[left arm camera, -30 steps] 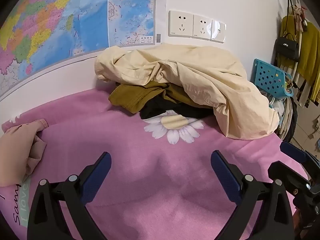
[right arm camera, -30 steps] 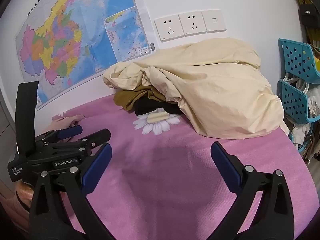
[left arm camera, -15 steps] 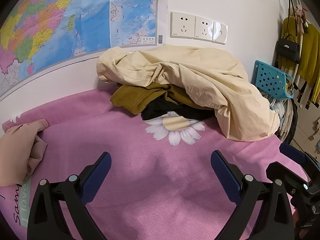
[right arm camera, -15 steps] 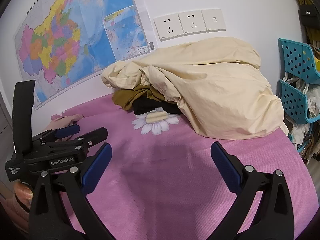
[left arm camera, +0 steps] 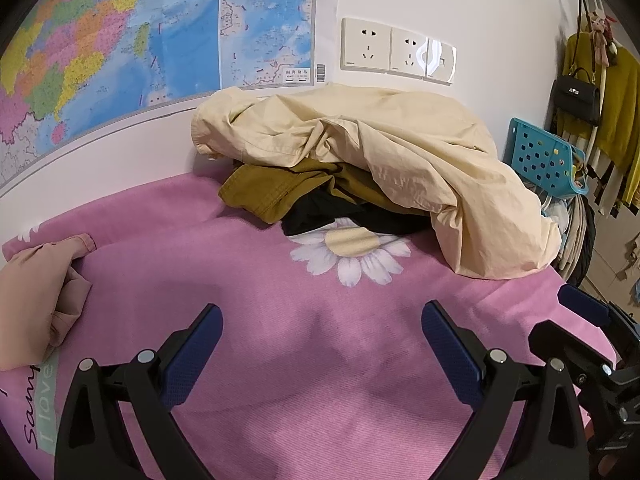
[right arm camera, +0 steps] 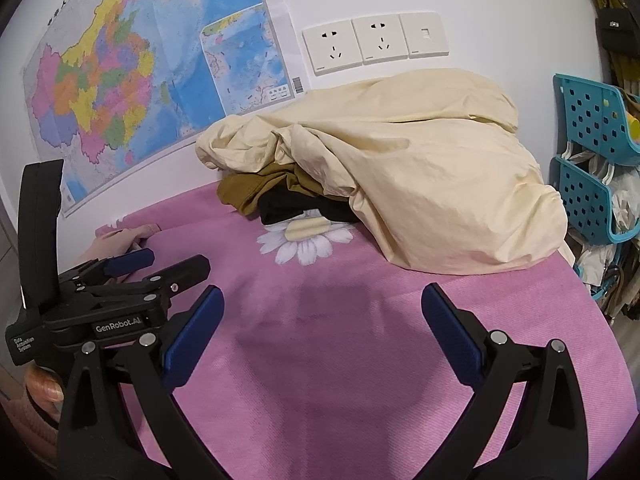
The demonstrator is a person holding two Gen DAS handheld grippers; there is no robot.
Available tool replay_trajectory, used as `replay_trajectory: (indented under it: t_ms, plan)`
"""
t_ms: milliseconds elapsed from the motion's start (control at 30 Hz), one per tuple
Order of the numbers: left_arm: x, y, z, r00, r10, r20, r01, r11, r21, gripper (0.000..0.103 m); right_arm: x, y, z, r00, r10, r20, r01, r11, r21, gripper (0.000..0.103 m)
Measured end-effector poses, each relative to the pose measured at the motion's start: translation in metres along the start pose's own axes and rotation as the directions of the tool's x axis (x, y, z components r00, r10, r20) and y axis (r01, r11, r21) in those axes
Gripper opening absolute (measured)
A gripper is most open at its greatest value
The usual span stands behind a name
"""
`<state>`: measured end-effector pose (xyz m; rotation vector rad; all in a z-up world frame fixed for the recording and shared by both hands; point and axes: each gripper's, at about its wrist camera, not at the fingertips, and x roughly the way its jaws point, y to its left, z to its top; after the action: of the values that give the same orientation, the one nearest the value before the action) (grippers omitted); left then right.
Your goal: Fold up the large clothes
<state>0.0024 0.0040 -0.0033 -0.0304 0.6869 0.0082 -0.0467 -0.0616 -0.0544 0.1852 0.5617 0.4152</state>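
Pink bedspread (left arm camera: 320, 360) with a daisy print, set against a white wall; we list its contents from left to right.

Item: wall map (left arm camera: 120, 40), upper left. Item: small pink garment (left arm camera: 36, 296), crumpled at the spread's left edge. Item: our left gripper (left arm camera: 320, 344), tongs spread wide and empty, held low over bare spread and aimed at the pile. Item: the pile against the wall, centre to right, well apart from both grippers. It holds an olive garment (left arm camera: 272, 188) and a black garment (left arm camera: 316, 212) at the bottom, with a large cream garment (left arm camera: 400, 160) draped over both and trailing right to the bed's edge. Item: our right gripper (right arm camera: 322, 320), tongs likewise wide and empty, just right of the left one and level with it. Item: power sockets (left arm camera: 396, 54) above the pile. Item: blue perforated basket (left arm camera: 544, 156), far right.

Handling note: we judge the cream garment light, limp and creased, likely thin woven cotton, neither slippery nor fragile. It will sag and bunch when lifted. We would pinch its near hem or left fold, one gripper on each side, and draw it clear of the darker pieces.
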Motion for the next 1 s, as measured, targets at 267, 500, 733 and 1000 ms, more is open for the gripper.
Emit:
replay_trajectory:
  t_ms: [267,500,733,1000]
  plan:
    - [0.003,0.003,0.000,1.000,-0.003,-0.007,0.003,1.000,-0.005,0.096,0.004,0.003,0.001,1.000,0.001,-0.005,-0.001,1.000,-0.007,0.097]
    - [0.003,0.003,-0.001,1.000,-0.003,-0.009,0.003,1.000,-0.004,0.096,0.005,0.006,0.003,1.000,-0.002,-0.009,0.002,1.000,-0.014,0.097]
    - [0.004,0.003,-0.002,1.000,-0.001,-0.009,0.001,1.000,-0.005,0.096,0.006,0.007,0.003,1.000,-0.005,-0.010,0.005,1.000,-0.016,0.097]
    - [0.005,0.005,0.000,1.000,0.001,-0.013,-0.001,1.000,-0.006,0.096,0.011,0.012,0.007,1.000,0.009,-0.011,-0.009,0.999,-0.035,0.097]
